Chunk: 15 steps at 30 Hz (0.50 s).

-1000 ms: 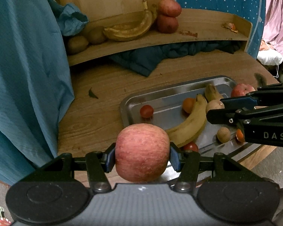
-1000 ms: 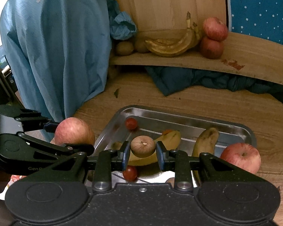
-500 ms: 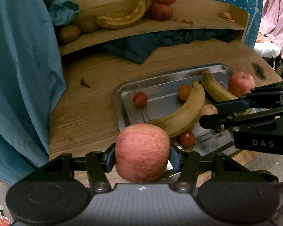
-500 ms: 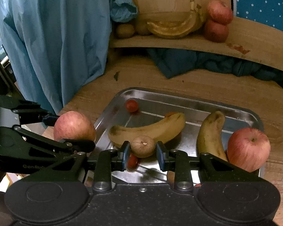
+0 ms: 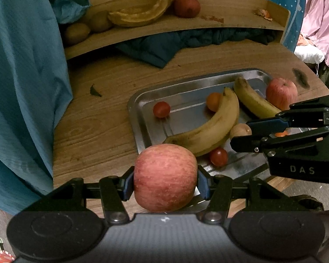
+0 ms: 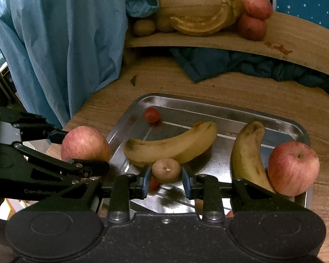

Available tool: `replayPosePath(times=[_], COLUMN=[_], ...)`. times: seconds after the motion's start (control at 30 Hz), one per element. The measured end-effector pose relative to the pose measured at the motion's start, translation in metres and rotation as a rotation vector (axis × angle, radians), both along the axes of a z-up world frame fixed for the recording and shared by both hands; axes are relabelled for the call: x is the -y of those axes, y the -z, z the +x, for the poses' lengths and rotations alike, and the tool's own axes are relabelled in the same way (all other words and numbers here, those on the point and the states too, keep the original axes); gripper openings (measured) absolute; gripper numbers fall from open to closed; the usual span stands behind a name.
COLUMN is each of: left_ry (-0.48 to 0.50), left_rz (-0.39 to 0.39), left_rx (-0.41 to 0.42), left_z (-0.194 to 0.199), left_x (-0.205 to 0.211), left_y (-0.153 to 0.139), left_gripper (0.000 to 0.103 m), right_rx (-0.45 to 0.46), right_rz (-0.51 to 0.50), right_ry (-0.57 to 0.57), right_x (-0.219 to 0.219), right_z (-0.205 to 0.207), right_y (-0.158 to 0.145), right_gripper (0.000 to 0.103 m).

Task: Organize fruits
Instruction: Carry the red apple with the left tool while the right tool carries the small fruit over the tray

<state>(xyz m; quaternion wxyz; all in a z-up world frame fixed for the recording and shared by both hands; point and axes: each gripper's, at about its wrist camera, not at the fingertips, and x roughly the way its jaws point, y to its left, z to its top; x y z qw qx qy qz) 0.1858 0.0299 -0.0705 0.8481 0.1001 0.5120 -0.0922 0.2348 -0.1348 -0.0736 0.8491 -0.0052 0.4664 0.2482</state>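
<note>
Left wrist view: a large red-streaked apple (image 5: pixel 165 177) is clamped between the blue pads (image 5: pixel 127 185) of the left hand-held gripper (image 5: pixel 165 183), both pads pressed against its sides. The apple is held over the near left corner of a shallow stainless-steel tray (image 5: pixel 142 118), which is set on a round wooden counter (image 5: pixel 98 118).

Right wrist view: a small round tan-brown fruit (image 6: pixel 166 170) is seen between the fingers of the right hand-held gripper (image 6: pixel 165 180). The left pad is touching or nearly touching it; a narrow gap is visible at the right pad, so a firm grip cannot be confirmed. The fruit is held low over the tray's near edge, just in front of a long yellow banana (image 6: pixel 171 145).

Inside the tray are recorded: the long banana lying crosswise, a second darker speckled banana (image 6: pixel 246 153) towards the right, a second red apple (image 6: pixel 293 167) at the right rim touching that banana, a red cherry tomato (image 6: pixel 152 114) near the far left corner, an orange cherry tomato (image 5: pixel 213 101) behind the long banana, and another red cherry tomato (image 5: pixel 218 156) near the front edge.

On a raised wooden shelf (image 6: pixel 296 37) behind the counter, two stacked red apples (image 6: pixel 253 15) are noted.
</note>
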Motion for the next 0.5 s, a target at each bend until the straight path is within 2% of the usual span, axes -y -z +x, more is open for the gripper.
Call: replayPosePath(times=[0.5], left_ry=[0.037], left_rz=[-0.003], left_rx=[-0.022], left_z=[0.0056], left_x=[0.0033], left_y=[0.0063], left_gripper=[0.061], right_rx=[-0.041], right_rz=[-0.038], right_ry=[-0.011], right_x=[-0.0039], right_z=[0.0022], right_y=[0.0095], right_gripper=[0.032])
